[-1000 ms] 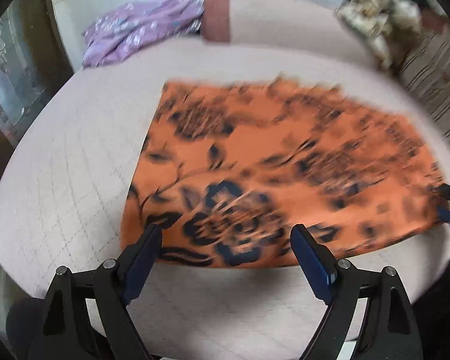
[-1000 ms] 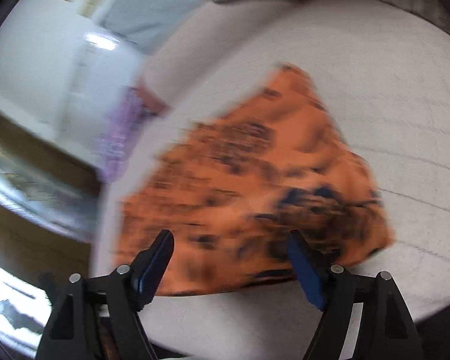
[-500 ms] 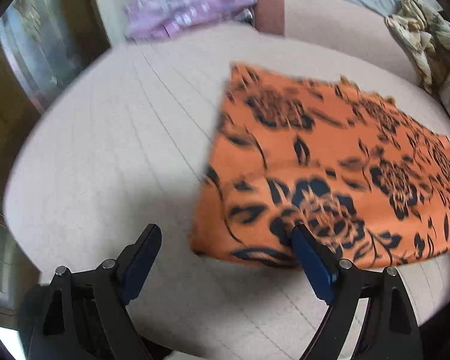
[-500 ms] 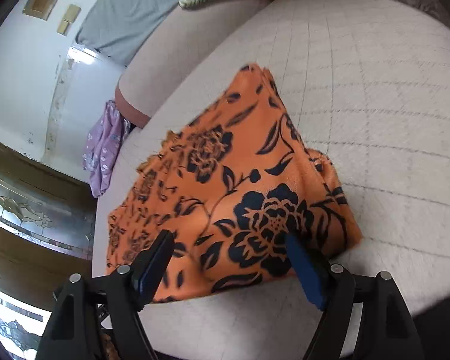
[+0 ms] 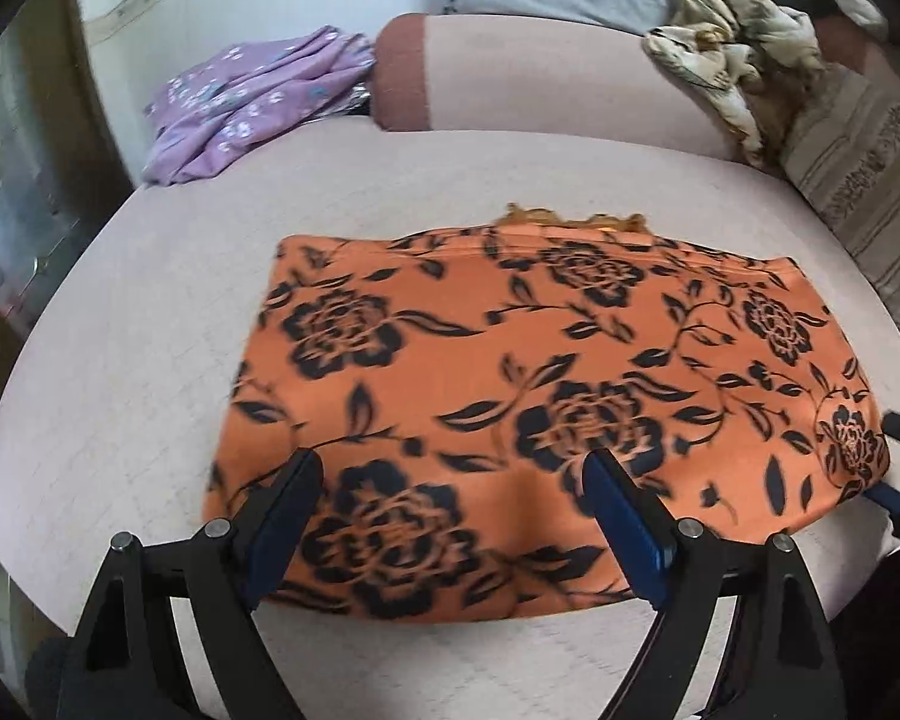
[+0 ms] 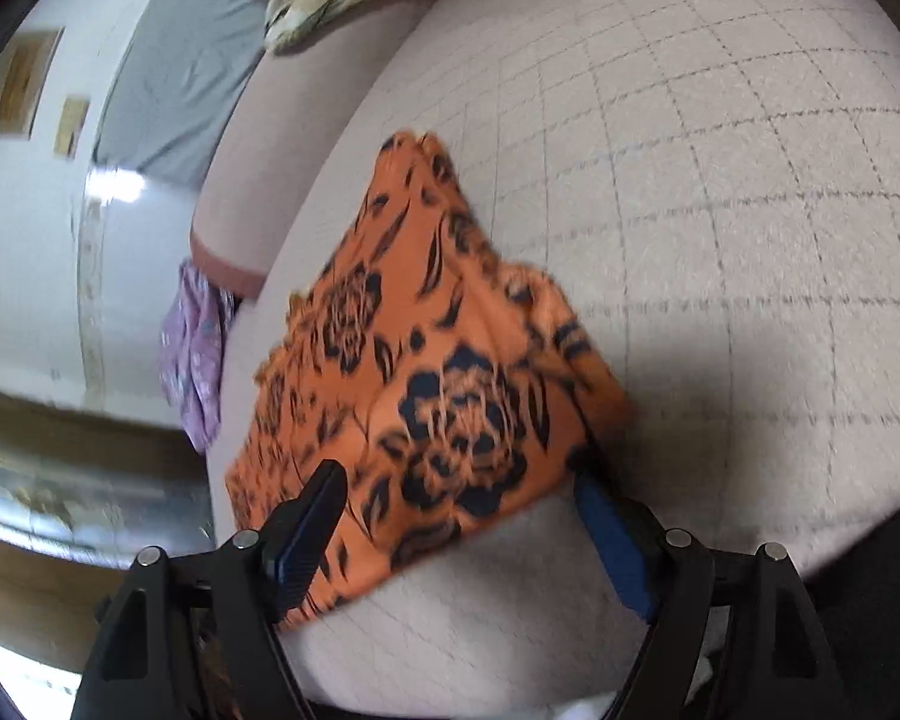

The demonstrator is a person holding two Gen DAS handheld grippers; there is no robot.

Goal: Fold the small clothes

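I am looking down at the orange floral garment (image 5: 546,396), which is lying flat and already doubled over on the quilted bed (image 5: 120,360), and I am holding both tools just over its near edge. The left gripper (image 5: 450,498) is hovering with its jaws wide apart and nothing clamped, the cloth's front hem showing between them; the right gripper (image 6: 456,516) is likewise standing with jaws apart, straddling the garment's near corner without pinching it. I judge the step in hand to be taking hold of the near edge for the next fold. To do it well I am planning to lower each tool until one finger slides under every layer, close only when the whole thickness is caught, and lift both ends evenly toward 12 o'clock so the edges meet square. The left wrist view is giving me the full garment, a frilled edge peeking out at 12 o'clock, the purple clothing (image 5: 252,96) at 10 o'clock and crumpled beige fabric (image 5: 732,54) at 1 o'clock, plus a glimpse of the other tool at 3 o'clock. The right wrist view is showing the layered corner edge instead, and open bedding stretching away toward 2 o'clock.
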